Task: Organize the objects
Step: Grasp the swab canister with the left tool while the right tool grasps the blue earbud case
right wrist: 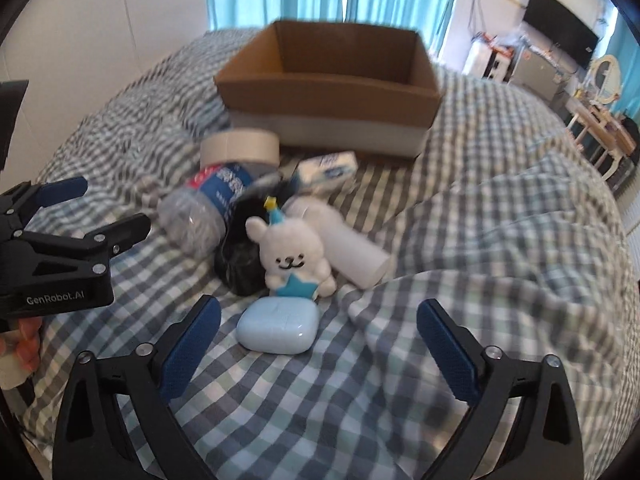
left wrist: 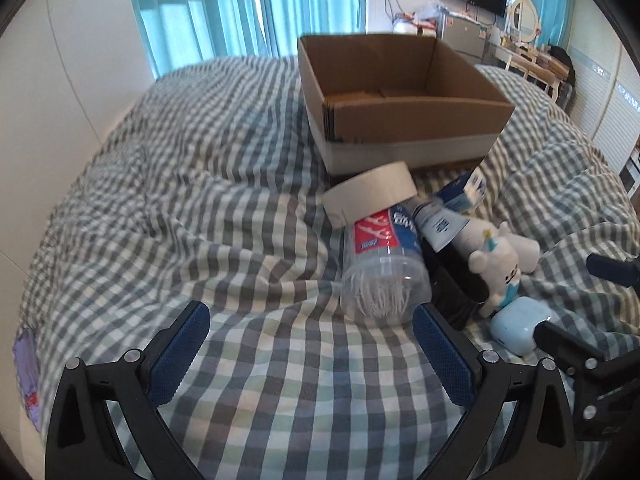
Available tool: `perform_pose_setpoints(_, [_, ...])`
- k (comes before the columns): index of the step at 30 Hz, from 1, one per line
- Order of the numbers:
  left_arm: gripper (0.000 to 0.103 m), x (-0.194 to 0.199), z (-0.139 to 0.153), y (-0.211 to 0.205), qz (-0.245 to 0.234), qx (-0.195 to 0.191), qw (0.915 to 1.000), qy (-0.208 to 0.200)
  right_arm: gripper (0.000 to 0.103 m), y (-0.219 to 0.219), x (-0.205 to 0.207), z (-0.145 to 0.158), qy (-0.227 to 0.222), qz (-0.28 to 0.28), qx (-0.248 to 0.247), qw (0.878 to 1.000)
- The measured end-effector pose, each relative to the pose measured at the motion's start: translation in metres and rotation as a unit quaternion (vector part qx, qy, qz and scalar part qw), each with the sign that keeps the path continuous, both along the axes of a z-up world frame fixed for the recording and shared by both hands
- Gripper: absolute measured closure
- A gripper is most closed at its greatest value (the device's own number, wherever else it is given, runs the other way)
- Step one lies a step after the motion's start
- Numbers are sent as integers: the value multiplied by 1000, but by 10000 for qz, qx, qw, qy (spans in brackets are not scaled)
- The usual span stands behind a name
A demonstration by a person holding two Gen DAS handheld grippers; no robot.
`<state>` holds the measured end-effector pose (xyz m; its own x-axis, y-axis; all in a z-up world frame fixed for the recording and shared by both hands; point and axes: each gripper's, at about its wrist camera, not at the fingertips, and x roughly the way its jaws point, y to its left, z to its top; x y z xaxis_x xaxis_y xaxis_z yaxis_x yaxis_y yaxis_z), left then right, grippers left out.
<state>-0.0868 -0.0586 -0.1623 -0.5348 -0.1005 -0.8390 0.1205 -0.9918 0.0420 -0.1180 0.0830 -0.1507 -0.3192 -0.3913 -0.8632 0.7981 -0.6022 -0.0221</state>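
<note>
An open cardboard box [left wrist: 416,120] [right wrist: 332,92] stands on the checked bed. In front of it lies a pile: a tape roll [left wrist: 370,192] [right wrist: 240,146], a clear jar of cotton swabs [left wrist: 384,268] [right wrist: 208,208], a white plush bear [left wrist: 500,268] [right wrist: 294,256], a pale blue case [left wrist: 516,326] [right wrist: 278,326], a white bottle [right wrist: 352,248], a black object [right wrist: 240,264] and a small blue-white box [left wrist: 464,192] [right wrist: 328,168]. My left gripper [left wrist: 312,344] is open and empty, just before the jar. My right gripper [right wrist: 318,340] is open and empty, with the blue case between its fingers' line.
The checked quilt [left wrist: 200,200] is rumpled, with folds right of the pile [right wrist: 500,220]. Blue curtains, a wall at left, and a TV and dresser at the far right stand behind the bed. The left gripper also shows at the right wrist view's left edge [right wrist: 96,216].
</note>
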Motion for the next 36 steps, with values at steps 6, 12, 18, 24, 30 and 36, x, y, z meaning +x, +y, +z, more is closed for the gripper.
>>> perform_pose_setpoints(6, [0,-11,-12,-5,-2,223,9994,-250,19,-15,-1,-25,-392,285,347,9982])
perform_pose_setpoints(12, [0,-16,-14,-6,-23,296,9990,-319,33,-21,-10,-40,-577,285,542,9965])
perform_pose_setpoints(18, [0,-26,-13,3,-163,244,9991,-309,51,-15,-11,-29,-526,286,342,9976])
perform_pose_setpoints(24, [0,-48,-22,13,-302,250,9985,-386,51,2,-18,-5,-463,100,-85,9988])
perform_pose_setpoints(30, [24,-63,-43,23,-391,261,9968,-651,51,4,-19,-4,-586,94,-200,9980])
perform_pose_setpoints(36, [38,-65,-47,25,-490,290,9962,-663,51,1,-21,-8,-640,90,-229,9976])
